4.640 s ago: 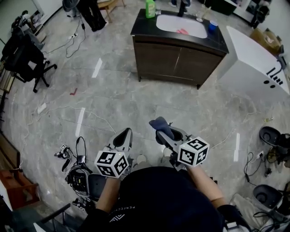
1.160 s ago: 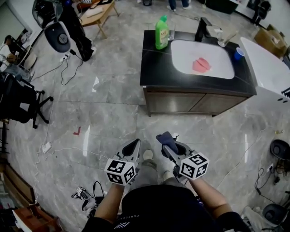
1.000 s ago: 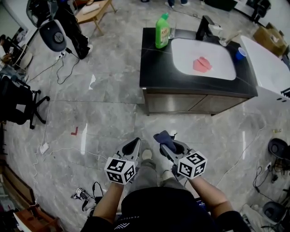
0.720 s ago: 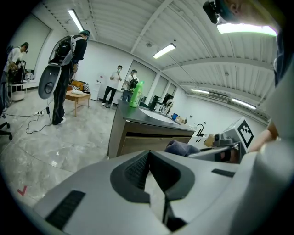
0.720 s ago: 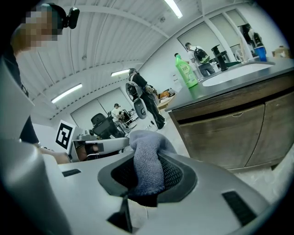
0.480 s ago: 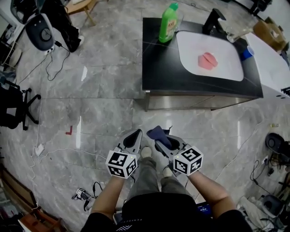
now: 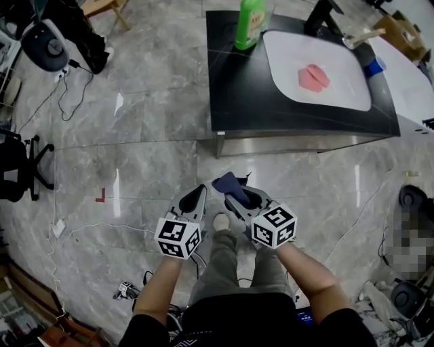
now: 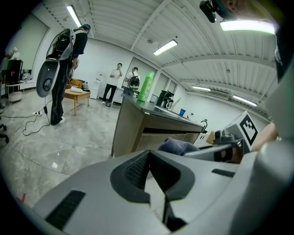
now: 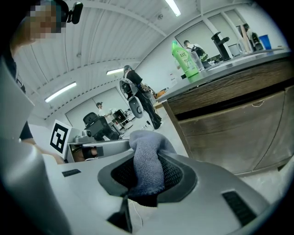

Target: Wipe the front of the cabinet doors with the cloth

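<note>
Cloth [image 7: 229, 184]: dark blue, pinched in the right gripper [image 7: 232, 194], jaws pressed onto it. In the right gripper view the cloth [image 9: 147, 165] runs up between the pads and bunches over the tips. It is held in the air over the floor [image 7: 149, 149], in front of the cabinet and apart from it, with bare floor showing between. Cabinet doors [image 9: 239, 133]: brown wood, closed, not touched by the cloth; from the head view only a thin strip of the front [image 7: 305, 144] shows under the tabletop edge. Left gripper [image 7: 198, 193]: just beside the right one, jaws pressed together with nothing between them, confirmed in the left gripper view [image 8: 149, 153], where the cloth [image 8: 177, 146] shows just past its tips. Tabletop [image 7: 237, 88]: black, carries a white sink [image 7: 285, 47] with a pink item [image 7: 313, 76] lying in it. Green bottle [image 7: 249, 17] stands upright at the sink's left; blue cup [image 7: 373, 66] sits at its right edge.
</note>
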